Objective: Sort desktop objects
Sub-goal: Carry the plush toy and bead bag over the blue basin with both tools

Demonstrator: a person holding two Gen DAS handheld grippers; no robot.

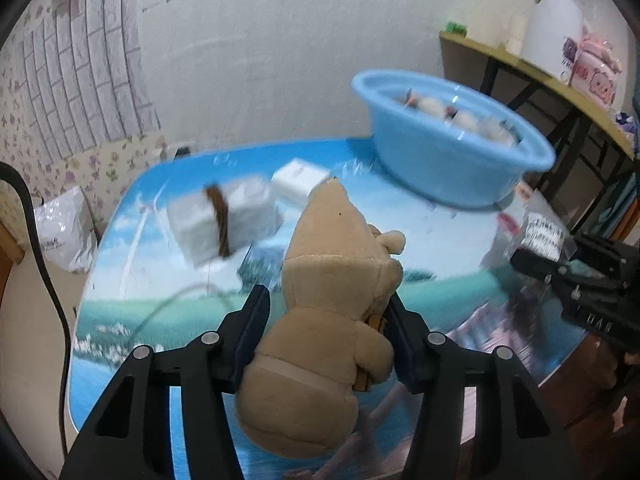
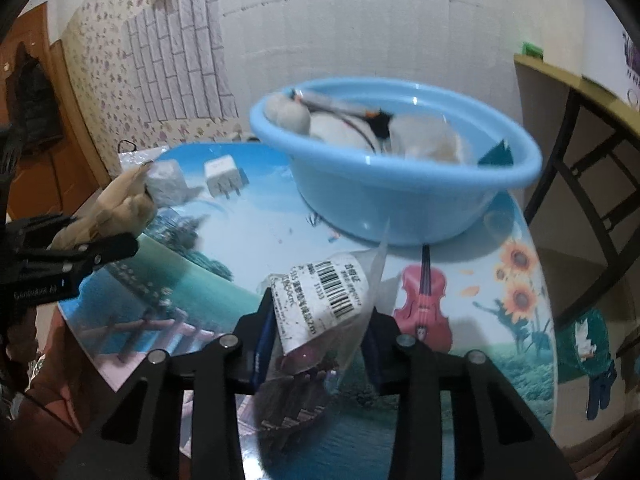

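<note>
Left gripper (image 1: 326,320) angles downward, jaws clamped on a tan plush bear (image 1: 328,300) above the worktop (image 1: 192,312). Right gripper (image 2: 320,320) (likewise angled) grips a clear labelled plastic bag (image 2: 324,304), near the blue plastic basin (image 2: 396,200).

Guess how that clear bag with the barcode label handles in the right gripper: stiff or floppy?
Probably floppy: the clear bag crumples between the right gripper fingers. Likely light; thin film, small dark contents. Film looks glossy, so it may slip.
</note>
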